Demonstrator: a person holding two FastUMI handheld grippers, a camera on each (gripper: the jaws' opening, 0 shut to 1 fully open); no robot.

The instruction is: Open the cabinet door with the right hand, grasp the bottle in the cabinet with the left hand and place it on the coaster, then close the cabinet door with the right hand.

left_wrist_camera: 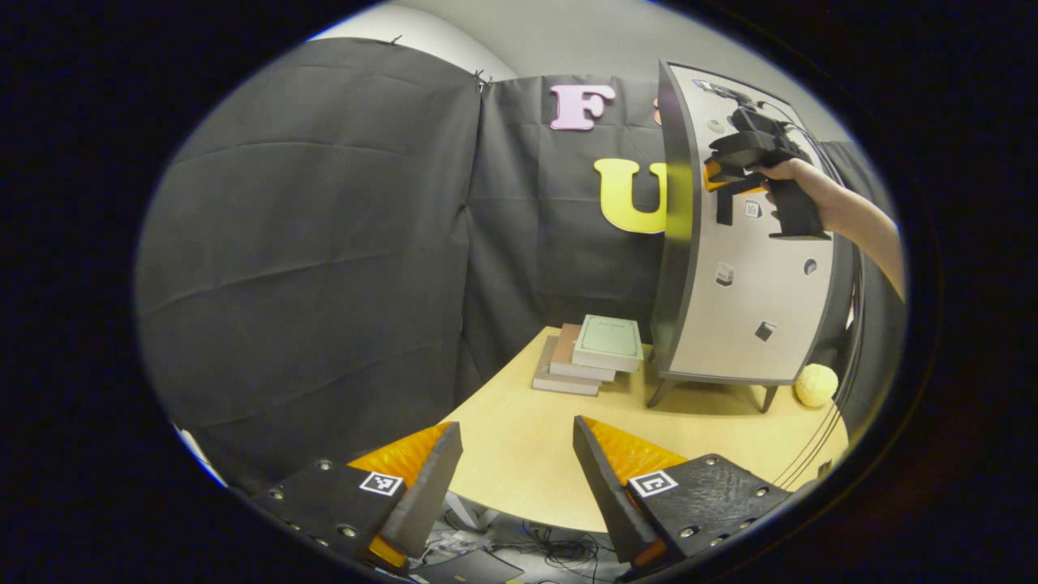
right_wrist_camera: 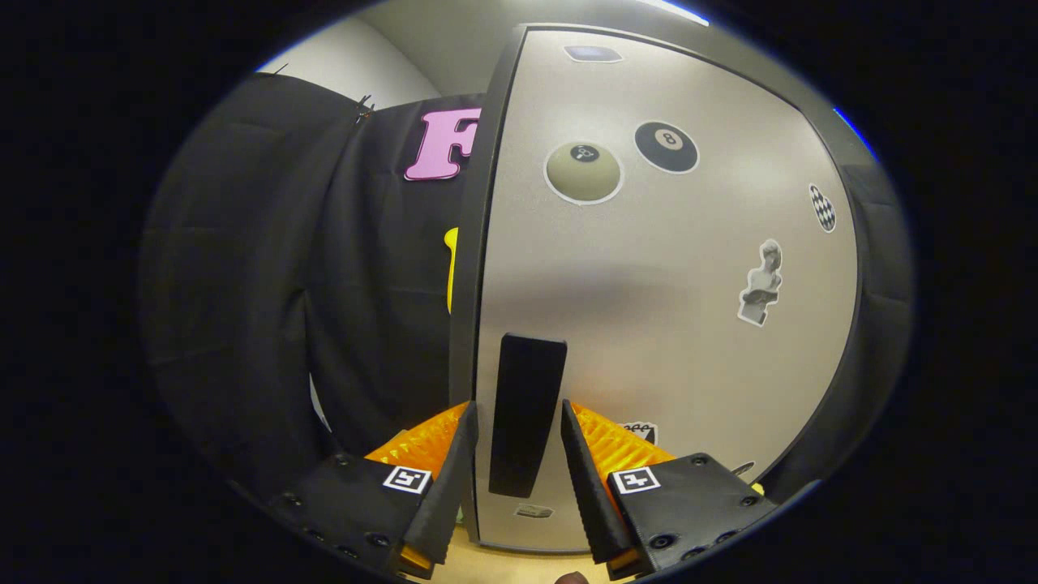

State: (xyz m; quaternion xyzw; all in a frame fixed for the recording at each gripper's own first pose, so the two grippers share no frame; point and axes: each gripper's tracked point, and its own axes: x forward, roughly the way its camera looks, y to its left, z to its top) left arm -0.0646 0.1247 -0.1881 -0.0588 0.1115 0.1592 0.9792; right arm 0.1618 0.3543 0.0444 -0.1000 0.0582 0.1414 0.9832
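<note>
Grey, sticker-dotted cabinet door (right_wrist_camera: 649, 268) was closed, its black upright handle (right_wrist_camera: 527, 414) between the right gripper's (right_wrist_camera: 519, 478) spread, not-yet-pressing fingers, the left gripper (left_wrist_camera: 515, 478) gaping empty farther back, so every step remained.

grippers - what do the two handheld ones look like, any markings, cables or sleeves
Each gripper, left and right, has two wedge-shaped jaws with ribbed inner faces on flat black bolted plates, each plate bearing a small square black-and-white tag. From the left gripper view, the right one is a blocky black unit with a pistol-style handle and cables above it. The forearm holding it is bare.
</note>
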